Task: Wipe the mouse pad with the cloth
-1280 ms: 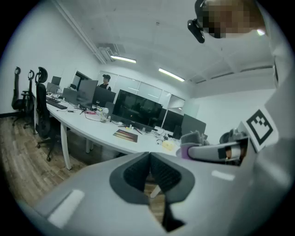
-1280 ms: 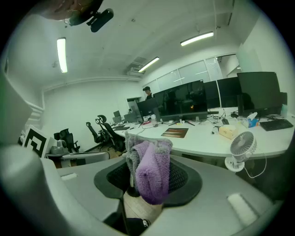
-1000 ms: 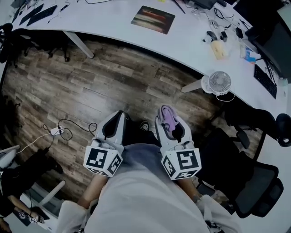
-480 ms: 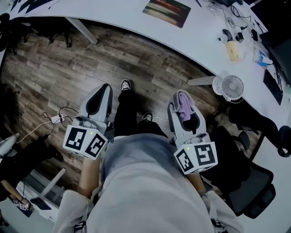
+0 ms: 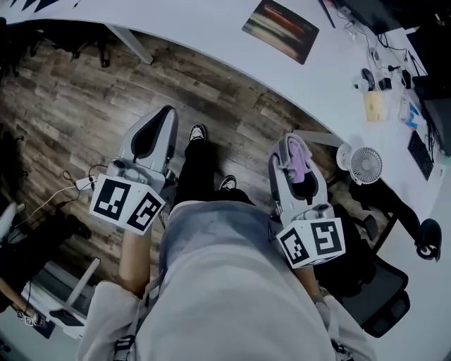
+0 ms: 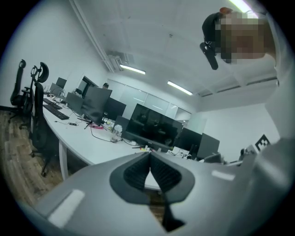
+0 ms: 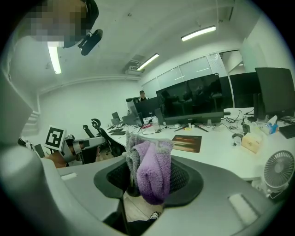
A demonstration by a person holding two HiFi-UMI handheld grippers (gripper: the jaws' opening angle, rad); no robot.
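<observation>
The dark striped mouse pad (image 5: 280,21) lies on the white desk (image 5: 211,28) far ahead; it shows too in the right gripper view as mouse pad (image 7: 186,143). My right gripper (image 5: 290,149) is shut on a purple and grey cloth (image 5: 296,156), held over the wooden floor, well short of the desk; the cloth (image 7: 150,171) bulges out between the jaws. My left gripper (image 5: 161,120) is shut with nothing in it, its jaws meeting tip to tip in the left gripper view (image 6: 150,156). Both are held close to the person's body.
A small white fan (image 5: 365,164) stands beside the desk leg at the right. Black office chairs (image 5: 384,310) stand at the lower right. Cables and a plug (image 5: 84,183) lie on the floor at the left. Monitors (image 7: 193,103), a box (image 7: 251,143) and small items crowd the desk.
The person has walked forward. Both grippers have spread apart and risen in the head view, the left further left. The cloth stays held in the right gripper.
</observation>
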